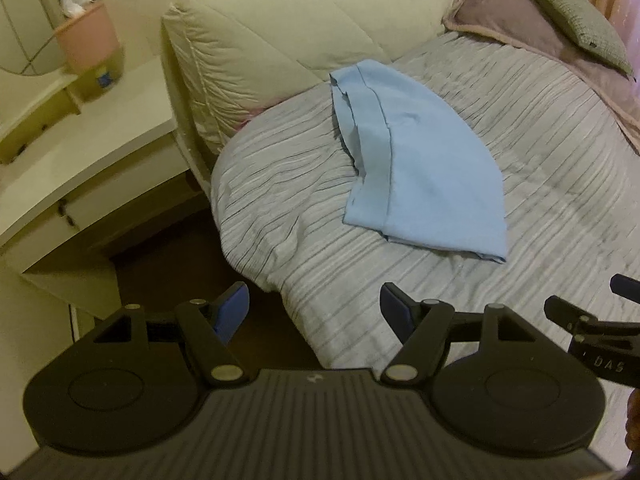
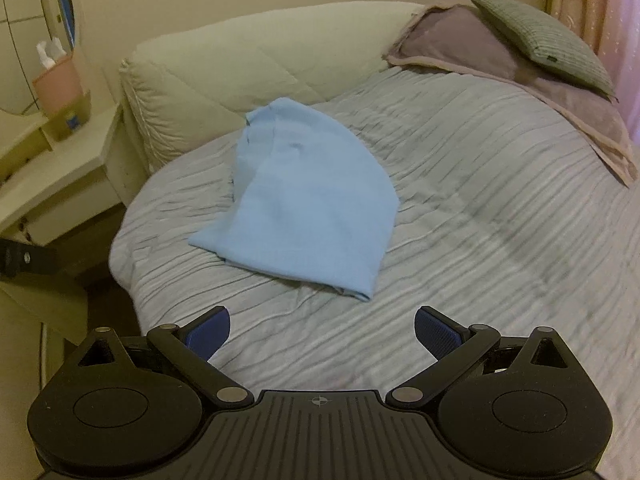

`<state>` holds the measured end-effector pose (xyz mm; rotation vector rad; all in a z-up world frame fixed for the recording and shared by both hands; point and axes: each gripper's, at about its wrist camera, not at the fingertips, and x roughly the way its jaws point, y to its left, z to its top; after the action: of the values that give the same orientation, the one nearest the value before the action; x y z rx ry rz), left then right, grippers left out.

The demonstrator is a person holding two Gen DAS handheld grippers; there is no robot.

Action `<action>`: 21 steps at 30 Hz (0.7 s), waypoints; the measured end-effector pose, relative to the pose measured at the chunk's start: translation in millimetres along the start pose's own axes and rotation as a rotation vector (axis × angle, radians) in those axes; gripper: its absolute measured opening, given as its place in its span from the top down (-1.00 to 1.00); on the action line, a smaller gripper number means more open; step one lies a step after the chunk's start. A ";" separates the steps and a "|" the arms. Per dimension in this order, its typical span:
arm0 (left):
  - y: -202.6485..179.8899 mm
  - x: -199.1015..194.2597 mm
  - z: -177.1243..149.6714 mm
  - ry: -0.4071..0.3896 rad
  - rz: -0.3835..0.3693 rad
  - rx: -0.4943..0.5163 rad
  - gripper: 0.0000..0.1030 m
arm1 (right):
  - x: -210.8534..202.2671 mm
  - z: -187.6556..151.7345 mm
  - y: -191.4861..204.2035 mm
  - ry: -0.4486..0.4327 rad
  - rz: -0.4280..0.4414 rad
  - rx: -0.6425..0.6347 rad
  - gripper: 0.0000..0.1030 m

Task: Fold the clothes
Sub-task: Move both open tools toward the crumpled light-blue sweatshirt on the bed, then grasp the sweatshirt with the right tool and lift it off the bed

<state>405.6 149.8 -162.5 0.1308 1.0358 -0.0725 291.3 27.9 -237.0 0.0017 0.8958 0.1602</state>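
Left gripper (image 1: pixel 314 312): black with blue pads, jaws wide apart, nothing between them, up over the near edge of the bed.
Right gripper (image 2: pixel 322 334): black with blue pads, jaws wide apart, nothing held, over the bed cover, near the cloth but not touching.
Folded light blue cloth (image 1: pixel 416 160): flat on the bed, in a neat pile, one long hem showing along its left side; well ahead of both grippers (image 2: pixel 308 204).
Grey striped bed cover (image 1: pixel 540 184): wrinkly, under the blue cloth, hanging over the bed's near-left corner.
Puffy cream headboard (image 1: pixel 304 20): behind the cloth, at the far end of the bed.
Grey-green square pillow (image 2: pixel 540 44): far right, on top of a flat purple-grey pillow (image 2: pixel 472 48).
White side table (image 1: pixel 76 148): left of the bed.
Pink tissue box (image 1: pixel 90 38): on the table's raised back shelf, white tissue sticking out.
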 end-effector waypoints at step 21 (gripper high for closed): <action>1.3 133.8 54.6 0.069 -0.042 0.054 -0.34 | 195.1 -6.5 23.1 0.040 -0.137 -0.470 -0.22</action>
<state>520.3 143.5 -250.2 0.1619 1.1062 -0.1350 402.9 77.5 -391.1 -0.5001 0.8781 0.2404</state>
